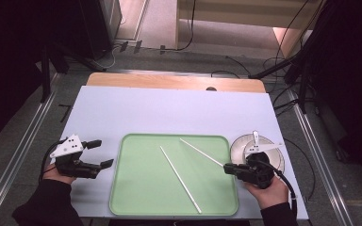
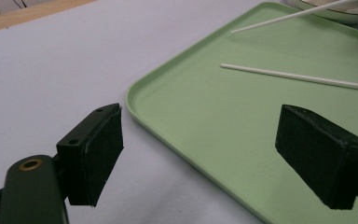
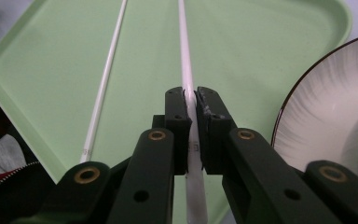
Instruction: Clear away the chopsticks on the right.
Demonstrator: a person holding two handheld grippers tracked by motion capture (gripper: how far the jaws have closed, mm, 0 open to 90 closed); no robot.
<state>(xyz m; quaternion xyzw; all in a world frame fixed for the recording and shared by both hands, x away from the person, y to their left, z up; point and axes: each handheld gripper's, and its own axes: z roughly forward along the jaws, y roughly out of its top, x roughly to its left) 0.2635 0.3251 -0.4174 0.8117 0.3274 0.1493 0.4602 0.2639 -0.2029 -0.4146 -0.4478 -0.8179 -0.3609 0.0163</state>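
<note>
A pale green tray (image 1: 141, 188) lies at the table's front middle. One thin white stick (image 1: 181, 180) rests loose on it, running diagonally toward the front edge. A second white stick (image 1: 201, 152) slants from the tray's back middle to its right rim, where my right gripper (image 1: 227, 167) is shut on its near end. In the right gripper view the stick (image 3: 182, 56) runs straight out from between the pressed pads of that gripper (image 3: 191, 95). My left gripper (image 1: 102, 153) stands open just left of the tray with nothing between its jaws (image 2: 205, 154).
A white plate (image 1: 259, 147) with a dark rim sits right of the tray, just behind my right hand. A light sheet (image 1: 169, 113) covers the table, with a wooden strip along the back edge. Cables lie on the floor beyond.
</note>
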